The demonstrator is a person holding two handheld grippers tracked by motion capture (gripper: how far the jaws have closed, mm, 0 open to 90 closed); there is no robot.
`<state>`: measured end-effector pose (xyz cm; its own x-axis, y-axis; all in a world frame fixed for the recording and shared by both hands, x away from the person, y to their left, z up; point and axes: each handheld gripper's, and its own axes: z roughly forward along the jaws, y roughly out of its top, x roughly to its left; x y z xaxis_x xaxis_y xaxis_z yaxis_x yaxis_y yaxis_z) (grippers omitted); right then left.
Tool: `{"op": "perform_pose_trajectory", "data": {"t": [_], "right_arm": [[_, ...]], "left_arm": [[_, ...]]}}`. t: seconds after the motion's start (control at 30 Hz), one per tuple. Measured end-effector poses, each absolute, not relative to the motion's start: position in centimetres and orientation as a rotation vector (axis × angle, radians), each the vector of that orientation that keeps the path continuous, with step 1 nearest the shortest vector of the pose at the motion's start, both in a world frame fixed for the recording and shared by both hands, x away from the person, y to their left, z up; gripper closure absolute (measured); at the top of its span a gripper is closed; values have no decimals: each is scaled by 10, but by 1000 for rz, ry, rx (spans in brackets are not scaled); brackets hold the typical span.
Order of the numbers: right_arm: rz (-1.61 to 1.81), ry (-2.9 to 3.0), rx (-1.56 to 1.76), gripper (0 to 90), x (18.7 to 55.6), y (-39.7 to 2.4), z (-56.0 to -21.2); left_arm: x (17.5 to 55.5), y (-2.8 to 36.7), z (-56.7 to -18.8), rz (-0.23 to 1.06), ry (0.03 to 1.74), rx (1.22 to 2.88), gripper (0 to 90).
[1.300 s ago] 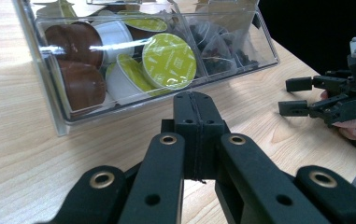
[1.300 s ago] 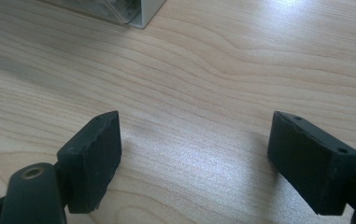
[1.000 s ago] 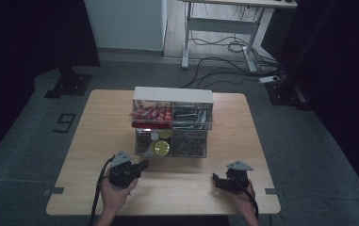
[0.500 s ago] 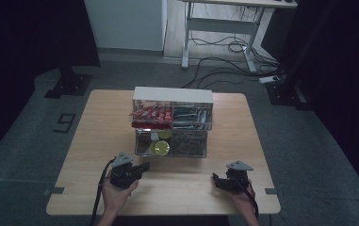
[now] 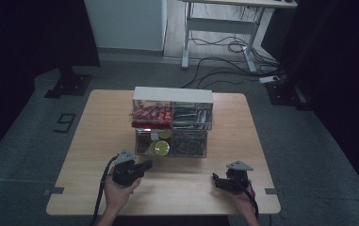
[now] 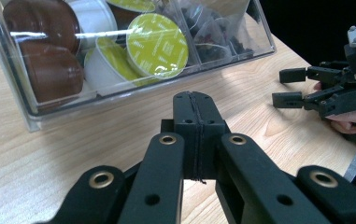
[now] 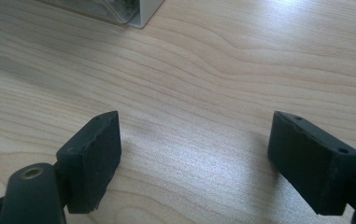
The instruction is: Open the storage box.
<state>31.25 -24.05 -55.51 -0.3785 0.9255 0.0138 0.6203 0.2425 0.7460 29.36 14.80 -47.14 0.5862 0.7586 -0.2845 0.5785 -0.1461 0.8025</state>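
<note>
High view first: both my hands rest near the front edge of the wooden worktop (image 5: 97, 141), well apart from each other. My left tongs (image 5: 142, 165) sit just in front of the clear drawer organiser (image 5: 172, 125) that stands in the middle of the worktop, pointing toward its lower pulled-out drawer (image 5: 170, 146). My right tongs (image 5: 216, 181) lie off to the right, near the front right corner, aimed leftward across the bare wood.

From the left gripper view, my left tongs (image 6: 196, 109) are pressed together, their black pads meeting in one seam with nothing between them. Just beyond their tip stands the drawer's clear front wall (image 6: 119, 91), close but not touching. Behind that wall lie coffee capsules: one with a yellow-green foil lid (image 6: 157, 44) facing me, brown ones (image 6: 49, 70) at the left, and dark tea-bag packets (image 6: 213, 35) in the next compartment. Farther right I see my right tongs (image 6: 290, 86) with a gap between the pads.

From the right gripper view, my right tongs (image 7: 194, 149) are spread wide over bare wood, holding nothing, the organiser's corner (image 7: 133, 11) at the top edge.
</note>
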Motion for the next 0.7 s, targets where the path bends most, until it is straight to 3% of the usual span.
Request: {"op": "perform_pose_trajectory", "data": {"t": [0.4,0.7], "right_arm": [[947,2088,1411,175,312,-240,-555],[947,2088,1411,175,313,-240,-555]], "left_arm": [[294,144,-500,132,1125,1853,883],[298,139,-483,142,1084,1845,899]]}}
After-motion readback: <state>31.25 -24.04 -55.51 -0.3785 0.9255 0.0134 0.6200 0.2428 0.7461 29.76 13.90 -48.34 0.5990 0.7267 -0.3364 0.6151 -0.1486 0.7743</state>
